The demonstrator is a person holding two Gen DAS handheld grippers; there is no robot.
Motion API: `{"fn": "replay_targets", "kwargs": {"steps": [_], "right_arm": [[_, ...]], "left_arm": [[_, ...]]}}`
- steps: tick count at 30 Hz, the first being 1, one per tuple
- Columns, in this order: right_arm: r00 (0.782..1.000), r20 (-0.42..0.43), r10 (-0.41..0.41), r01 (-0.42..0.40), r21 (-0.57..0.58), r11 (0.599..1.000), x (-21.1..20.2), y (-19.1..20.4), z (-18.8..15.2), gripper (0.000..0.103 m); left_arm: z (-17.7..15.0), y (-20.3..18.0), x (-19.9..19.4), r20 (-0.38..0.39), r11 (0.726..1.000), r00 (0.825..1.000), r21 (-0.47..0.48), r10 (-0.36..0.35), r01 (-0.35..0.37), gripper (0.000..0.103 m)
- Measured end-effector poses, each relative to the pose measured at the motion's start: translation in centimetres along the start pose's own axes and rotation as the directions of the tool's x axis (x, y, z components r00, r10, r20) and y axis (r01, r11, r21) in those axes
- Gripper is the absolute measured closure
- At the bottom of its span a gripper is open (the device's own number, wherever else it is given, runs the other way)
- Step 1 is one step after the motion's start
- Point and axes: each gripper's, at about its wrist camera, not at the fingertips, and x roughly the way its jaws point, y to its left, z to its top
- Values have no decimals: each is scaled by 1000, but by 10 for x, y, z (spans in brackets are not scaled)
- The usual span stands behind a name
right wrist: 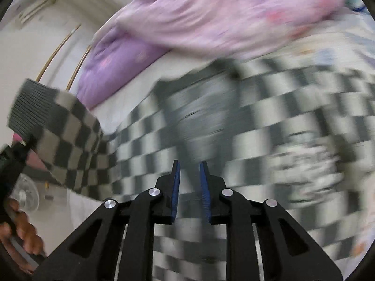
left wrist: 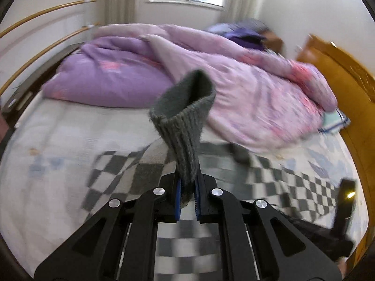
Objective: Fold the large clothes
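Observation:
A black-and-white checkered sweater (left wrist: 269, 178) with grey ribbed cuffs lies spread on the bed. My left gripper (left wrist: 187, 187) is shut on the grey ribbed sleeve cuff (left wrist: 185, 126), which stands up above the jaws. In the right wrist view that lifted checkered sleeve (right wrist: 68, 140) with its grey cuff (right wrist: 30, 107) hangs at the left, held up by the left gripper. My right gripper (right wrist: 189, 178) hovers over the sweater's body (right wrist: 234, 126), jaws a little apart with nothing between them. Both views are motion-blurred.
A purple and pink quilt (left wrist: 199, 75) is bunched across the far half of the bed. A wooden headboard (left wrist: 339, 75) stands at the right. Curved golden rails (left wrist: 35, 23) run along the left wall. A white fan (right wrist: 25, 196) stands on the floor.

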Motion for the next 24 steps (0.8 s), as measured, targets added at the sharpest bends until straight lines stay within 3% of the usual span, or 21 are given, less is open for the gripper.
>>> {"fn": "replay_targets", "kwargs": {"steps": [3, 5, 6, 8, 11, 13, 17, 20, 22, 24], "right_arm": [[996, 45, -77, 74, 65, 995, -42, -60, 14, 82], [986, 87, -141, 131, 111, 985, -70, -106, 21, 74], [981, 100, -166, 153, 132, 979, -79, -124, 22, 62], [976, 123, -182, 157, 189, 969, -96, -167, 24, 60], [965, 148, -215, 166, 288, 943, -113, -223, 24, 60], [953, 168, -254, 180, 362, 915, -125, -258, 20, 51], [951, 196, -240, 104, 527, 844, -131, -320, 8, 50], [957, 210, -198, 27, 620, 784, -125, -357, -3, 49], [960, 175, -217, 43, 677, 735, -114, -373, -8, 48], [961, 186, -207, 15, 709, 705, -107, -381, -12, 48]], "left_arm": [[-20, -83, 51, -79, 997, 997, 76, 3, 3, 94], [-36, -116, 74, -131, 994, 991, 111, 12, 3, 95], [-47, -132, 83, -156, 991, 988, 136, 20, 2, 95], [-67, -161, 111, -210, 983, 977, 184, 46, -7, 95], [-90, -173, 138, -275, 975, 957, 222, 90, -27, 95], [-102, -180, 154, -299, 966, 945, 255, 130, -53, 94], [-126, -186, 180, -360, 954, 916, 294, 175, -66, 93], [-128, -186, 185, -374, 960, 914, 276, 154, -48, 90], [-128, -190, 188, -379, 959, 914, 281, 144, -34, 87], [-128, -192, 192, -417, 965, 905, 262, 89, 26, 81]]}}
